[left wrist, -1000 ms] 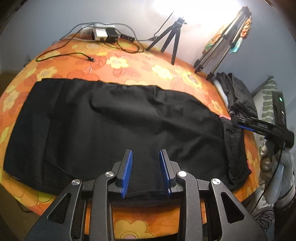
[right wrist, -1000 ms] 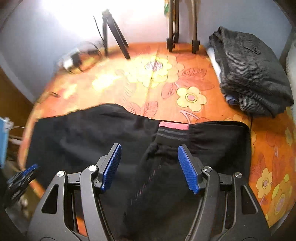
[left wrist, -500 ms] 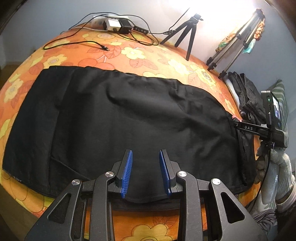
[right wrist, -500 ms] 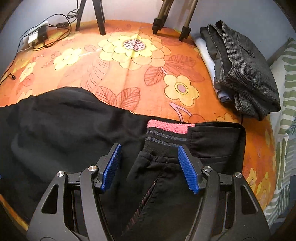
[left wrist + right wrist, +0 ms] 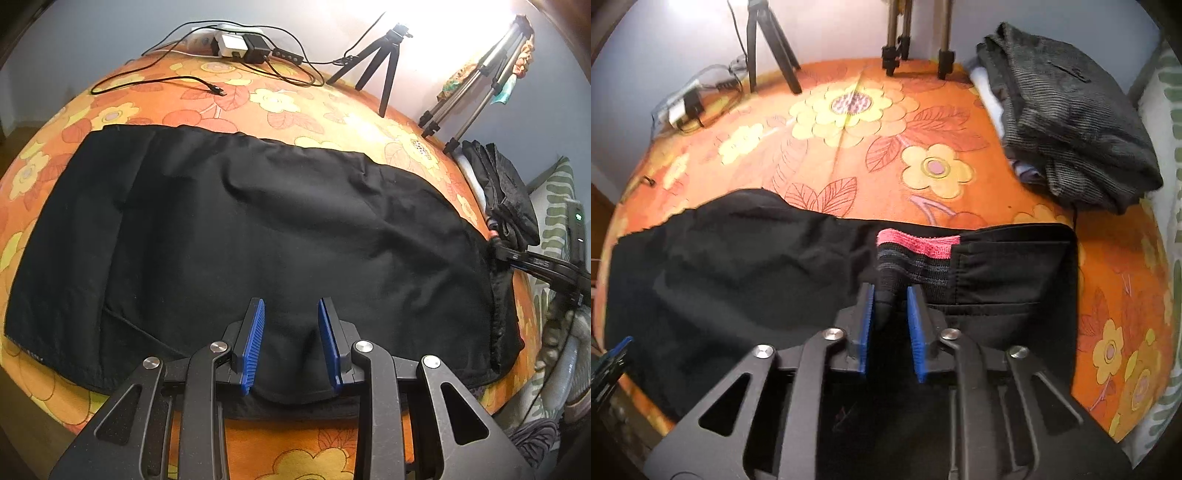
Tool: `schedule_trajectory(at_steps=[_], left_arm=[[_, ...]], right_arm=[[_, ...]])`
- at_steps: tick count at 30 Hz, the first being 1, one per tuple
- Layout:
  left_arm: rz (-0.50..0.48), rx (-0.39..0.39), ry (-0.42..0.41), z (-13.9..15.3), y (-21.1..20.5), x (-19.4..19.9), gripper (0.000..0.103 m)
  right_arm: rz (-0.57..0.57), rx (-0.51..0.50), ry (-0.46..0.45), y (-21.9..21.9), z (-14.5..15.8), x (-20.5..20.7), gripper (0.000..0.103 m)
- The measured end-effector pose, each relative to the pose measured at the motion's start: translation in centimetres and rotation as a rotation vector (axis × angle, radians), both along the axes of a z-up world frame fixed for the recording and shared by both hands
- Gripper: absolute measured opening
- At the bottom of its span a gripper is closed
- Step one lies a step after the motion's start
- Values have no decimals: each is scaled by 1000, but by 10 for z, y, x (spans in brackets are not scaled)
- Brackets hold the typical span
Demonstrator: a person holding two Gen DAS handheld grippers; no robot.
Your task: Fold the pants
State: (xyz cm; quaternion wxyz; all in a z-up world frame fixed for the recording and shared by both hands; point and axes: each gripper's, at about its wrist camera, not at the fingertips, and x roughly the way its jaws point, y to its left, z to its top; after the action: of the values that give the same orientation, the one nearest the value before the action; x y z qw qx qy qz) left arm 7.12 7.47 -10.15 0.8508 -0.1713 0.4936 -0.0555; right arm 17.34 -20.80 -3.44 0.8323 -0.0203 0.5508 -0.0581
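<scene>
Black pants [image 5: 266,236] lie flat across the orange flowered bed [image 5: 280,99], long axis running side to side in the left wrist view, hem end at its left, waist end at its right. Right tongs [image 5: 890,299] stand at the waist end; their jaws have just been closing and now pinch a raised fold of the pink-edged waistband [image 5: 918,245]. Left tongs [image 5: 291,332] sit at the near long edge, about mid-length, jaws narrowly apart with a hump of cloth rising between them; whether the pads press it cannot be told. Judgement: the right hand is placed to carry the waist along the long axis toward the hems. A folded grey garment [image 5: 1067,125] lies just beyond the waist, clear of that path. Tripods [image 5: 373,66] and a charger with cables [image 5: 240,48] stand at the far edge, well apart.
</scene>
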Motion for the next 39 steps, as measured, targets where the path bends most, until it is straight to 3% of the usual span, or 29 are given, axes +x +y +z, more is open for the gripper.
schedule_trajectory(at_steps=[7, 13, 20, 24, 26, 32, 39], left_arm=[[2, 19, -5, 0, -3, 0, 28], [10, 30, -6, 0, -5, 0, 28], [17, 22, -3, -1, -4, 0, 28], [16, 24, -3, -1, -4, 0, 28], [16, 24, -2, -1, -3, 0, 28], [20, 60, -27, 9, -1, -2, 28], [99, 124, -123, 39, 31, -17, 28]], right_arm=[[-60, 129, -105, -45, 37, -43, 14], [-94, 158, -167, -72, 47, -83, 13], [-170, 174, -94, -116, 23, -115, 17], [-211, 142, 1, -134, 8, -128, 34], [-234, 136, -9, -143, 9, -136, 36], [-232, 135, -72, -146, 21, -143, 36], [-80, 115, -140, -97, 29, -130, 36]])
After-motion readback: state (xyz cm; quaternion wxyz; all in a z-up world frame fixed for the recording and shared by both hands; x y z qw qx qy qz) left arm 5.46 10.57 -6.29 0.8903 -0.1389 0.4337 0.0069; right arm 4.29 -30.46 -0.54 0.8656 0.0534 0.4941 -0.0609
